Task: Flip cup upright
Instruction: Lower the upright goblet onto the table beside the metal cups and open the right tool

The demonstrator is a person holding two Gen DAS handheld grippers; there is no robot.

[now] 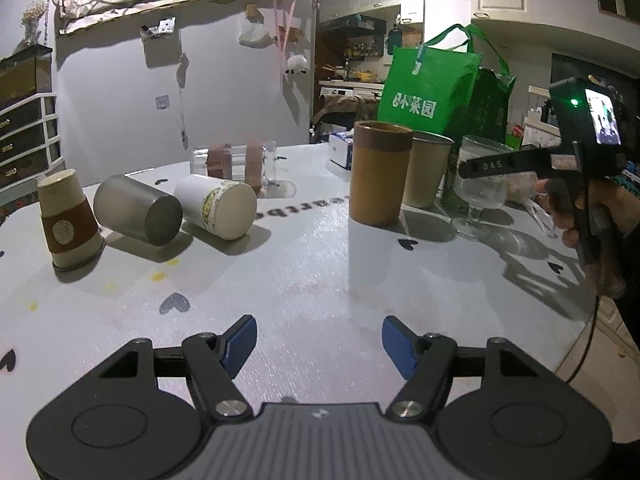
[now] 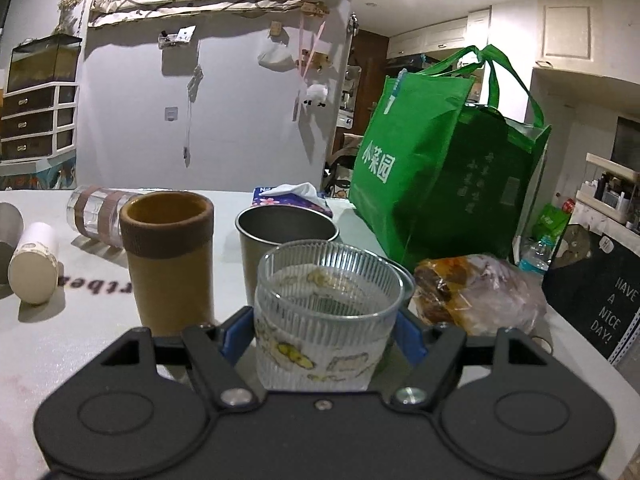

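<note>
My right gripper [image 2: 322, 334] is shut on a ribbed glass goblet [image 2: 328, 312], which stands upright on its foot on the table; it also shows in the left wrist view [image 1: 482, 182] with the right gripper [image 1: 480, 166] at its bowl. My left gripper [image 1: 318, 344] is open and empty above the table [image 1: 304, 280]. A steel cup [image 1: 138, 210] and a white paper cup [image 1: 216, 206] lie on their sides. A paper cup with a brown sleeve [image 1: 68, 220] stands upside down. A clear glass with brown bands [image 1: 236, 162] lies behind them.
A tall brown cup [image 1: 380, 174] and a steel cup [image 1: 426, 170] stand upright beside the goblet. A green bag [image 2: 440, 168], a tissue box [image 2: 292, 198] and a wrapped food packet [image 2: 476, 292] sit at the right and back of the table.
</note>
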